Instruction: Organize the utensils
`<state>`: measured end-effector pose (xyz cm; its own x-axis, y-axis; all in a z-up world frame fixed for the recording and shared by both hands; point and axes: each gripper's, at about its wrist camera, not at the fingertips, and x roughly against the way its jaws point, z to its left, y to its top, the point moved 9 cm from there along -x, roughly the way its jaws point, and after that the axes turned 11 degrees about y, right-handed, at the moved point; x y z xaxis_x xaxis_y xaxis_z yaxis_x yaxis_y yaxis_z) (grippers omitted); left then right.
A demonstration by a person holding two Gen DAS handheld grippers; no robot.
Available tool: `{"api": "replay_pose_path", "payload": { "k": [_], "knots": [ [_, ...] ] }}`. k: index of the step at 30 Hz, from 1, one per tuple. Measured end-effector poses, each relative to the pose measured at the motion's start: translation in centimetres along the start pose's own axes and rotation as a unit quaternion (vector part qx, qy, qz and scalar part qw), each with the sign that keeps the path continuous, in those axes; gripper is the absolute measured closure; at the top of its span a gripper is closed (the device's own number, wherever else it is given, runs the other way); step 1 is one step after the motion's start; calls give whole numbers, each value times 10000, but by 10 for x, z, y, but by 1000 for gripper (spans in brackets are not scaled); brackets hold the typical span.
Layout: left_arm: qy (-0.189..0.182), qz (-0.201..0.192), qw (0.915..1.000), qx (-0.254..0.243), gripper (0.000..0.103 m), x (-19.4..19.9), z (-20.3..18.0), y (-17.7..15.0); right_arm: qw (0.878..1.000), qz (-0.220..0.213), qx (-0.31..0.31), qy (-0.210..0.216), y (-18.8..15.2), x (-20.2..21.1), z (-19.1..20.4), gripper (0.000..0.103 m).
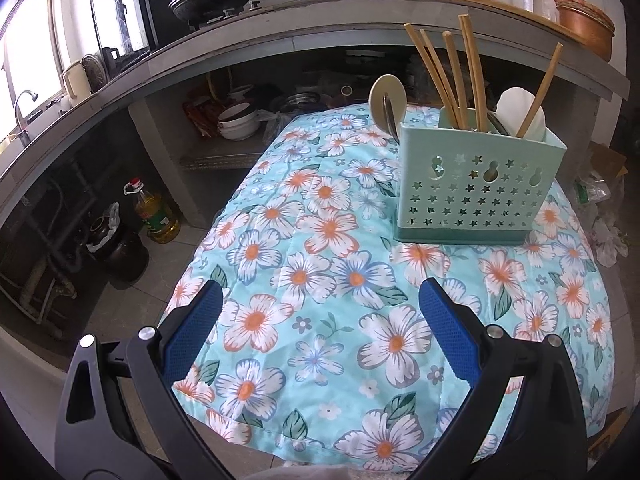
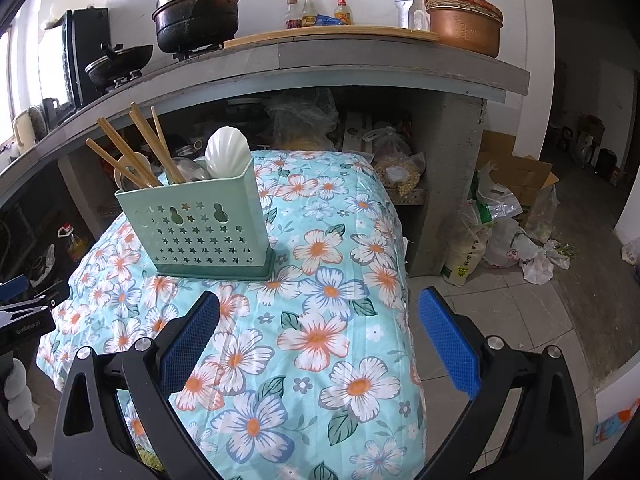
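- The utensil holder [image 1: 478, 184], a pale green perforated box, stands upright on the surface [image 1: 320, 320], which is covered by a floral cloth.
- Inside the utensil holder: wooden chopsticks [image 1: 452, 76] leaning at mixed angles with tips upward, a white spoon [image 1: 516, 108], and a round-headed ladle [image 1: 387, 98] at the left end. Their long axes run roughly vertical, fanned outward.
- No loose utensil is visible on the cloth around the utensil holder.
- The left hand-held gripper [image 1: 320, 336] hangs over the near part of the surface, jaws spread wide and empty. The utensil holder lies ahead of it and to its right.
- The right hand-held gripper [image 2: 320, 340] is likewise spread wide and empty, at the right-hand edge of the surface. The utensil holder lies ahead of it and to its left.
- Judgement: both sit at a similar distance from the utensil holder; neither is clearly nearer. Any grasp on a chopstick calls for an approach from above, jaws closing across its shaft.
- Judgement: the sorting appears largely complete.
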<state>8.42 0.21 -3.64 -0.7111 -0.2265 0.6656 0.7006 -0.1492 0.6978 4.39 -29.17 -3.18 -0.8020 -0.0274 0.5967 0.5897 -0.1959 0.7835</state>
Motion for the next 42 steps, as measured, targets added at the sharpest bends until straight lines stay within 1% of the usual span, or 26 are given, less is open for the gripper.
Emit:
{"api": "replay_pose_path", "payload": {
  "k": [42],
  "knots": [
    [-43,68,10000,5,8,-4,-1,-5,10000,10,10,5,-1,-1,2,6]
  ]
}}
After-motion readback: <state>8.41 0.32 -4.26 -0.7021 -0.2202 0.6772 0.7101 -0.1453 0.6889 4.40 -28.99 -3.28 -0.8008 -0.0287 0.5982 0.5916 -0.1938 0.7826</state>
